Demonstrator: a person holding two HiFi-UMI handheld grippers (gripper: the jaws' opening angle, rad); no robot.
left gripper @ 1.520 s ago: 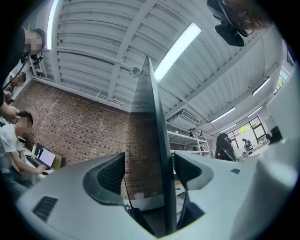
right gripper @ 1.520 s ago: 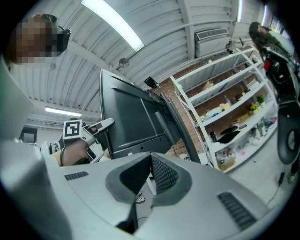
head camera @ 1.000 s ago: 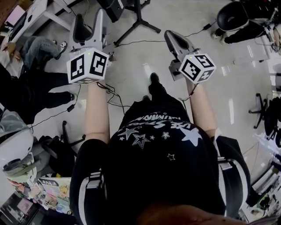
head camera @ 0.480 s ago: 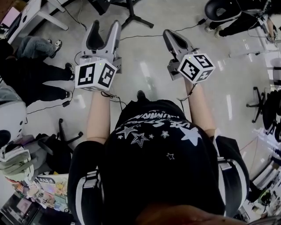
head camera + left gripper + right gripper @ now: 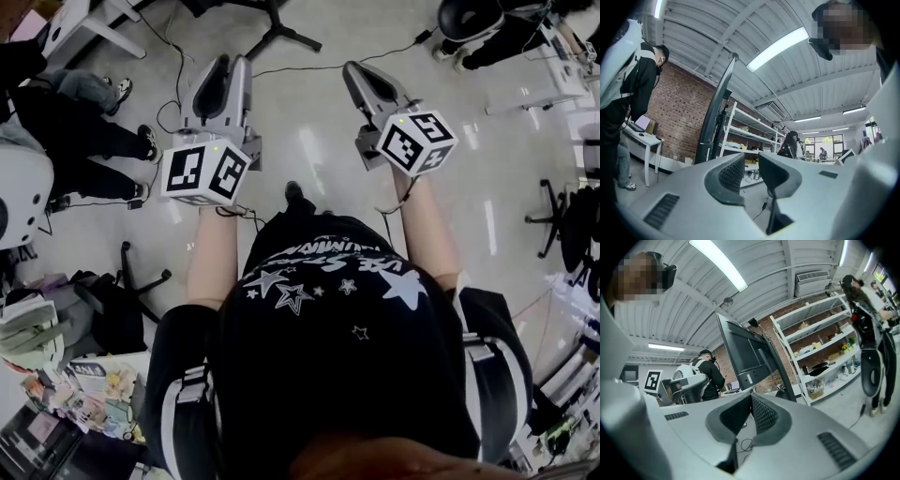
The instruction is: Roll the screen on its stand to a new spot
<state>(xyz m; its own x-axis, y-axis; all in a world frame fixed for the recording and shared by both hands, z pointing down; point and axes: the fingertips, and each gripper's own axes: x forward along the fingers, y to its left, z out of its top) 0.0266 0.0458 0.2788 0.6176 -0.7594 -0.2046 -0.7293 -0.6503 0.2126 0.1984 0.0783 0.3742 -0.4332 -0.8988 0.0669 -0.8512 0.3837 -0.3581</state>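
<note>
The screen (image 5: 740,355) is a dark flat panel on a black stand (image 5: 783,373). It rises ahead of both grippers, and the left gripper view shows it edge-on (image 5: 716,110). In the head view only the stand's black legs (image 5: 274,36) show, at the top edge. My left gripper (image 5: 231,66) is held out over the floor. Its jaws (image 5: 751,169) are closing, with a narrow gap and nothing between them. My right gripper (image 5: 351,69) points the same way, pads together (image 5: 751,409) on nothing. Neither gripper touches the stand.
A person in black (image 5: 80,117) stands at the left beside a white desk (image 5: 82,21). Cables (image 5: 178,89) trail over the floor near the stand. White shelves (image 5: 820,345) line the brick wall. An office chair (image 5: 469,19) and another person (image 5: 865,319) are at the right.
The left gripper's jaws have gone from wide apart to a narrow gap. Both grippers stay held out in front while the floor shifts beneath them, the stand's legs sliding toward the top edge.
</note>
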